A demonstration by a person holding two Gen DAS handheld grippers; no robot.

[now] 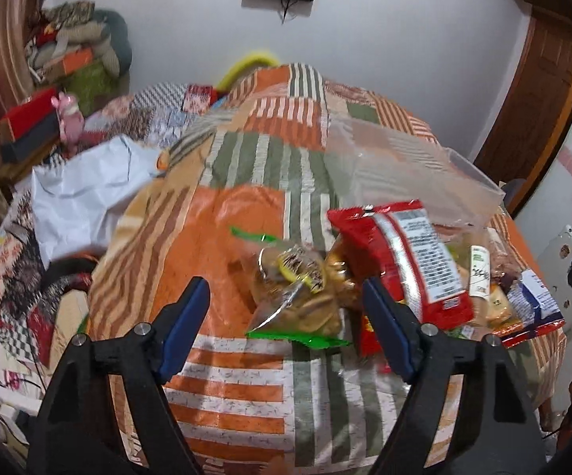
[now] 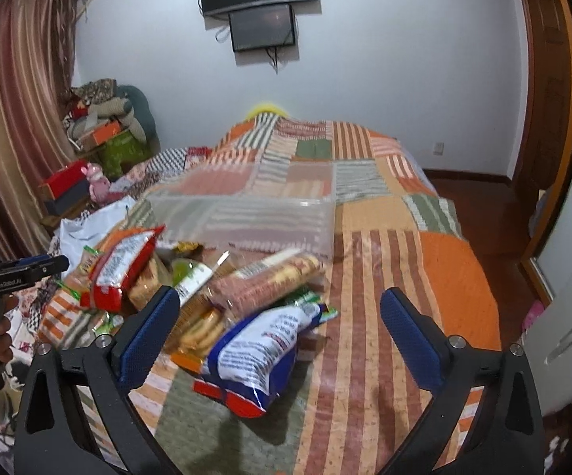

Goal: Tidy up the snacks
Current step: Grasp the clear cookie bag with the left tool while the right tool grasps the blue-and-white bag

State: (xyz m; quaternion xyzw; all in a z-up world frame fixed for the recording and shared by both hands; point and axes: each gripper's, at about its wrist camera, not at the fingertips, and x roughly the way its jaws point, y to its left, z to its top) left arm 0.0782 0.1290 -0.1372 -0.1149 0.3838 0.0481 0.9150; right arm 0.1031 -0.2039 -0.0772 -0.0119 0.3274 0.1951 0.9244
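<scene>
A heap of snack packs lies on the patchwork bedspread (image 1: 246,213). In the left wrist view a clear bag of biscuits with green ends (image 1: 298,297) lies just ahead of my open left gripper (image 1: 286,297), with a red packet (image 1: 401,257) to its right. In the right wrist view my open right gripper (image 2: 280,308) frames a blue and white packet (image 2: 262,352) and a clear sleeve of round crackers (image 2: 266,281). The red packet (image 2: 123,265) lies at the left. A clear plastic bin (image 2: 246,217) stands behind the heap; it also shows in the left wrist view (image 1: 412,166).
A white plastic bag (image 1: 84,194) lies on the bed's left side. Boxes and folded cloth (image 2: 103,130) are stacked in the far left corner by the curtain. A wooden door (image 2: 551,91) is at the right. The other gripper (image 2: 20,273) shows at the left edge.
</scene>
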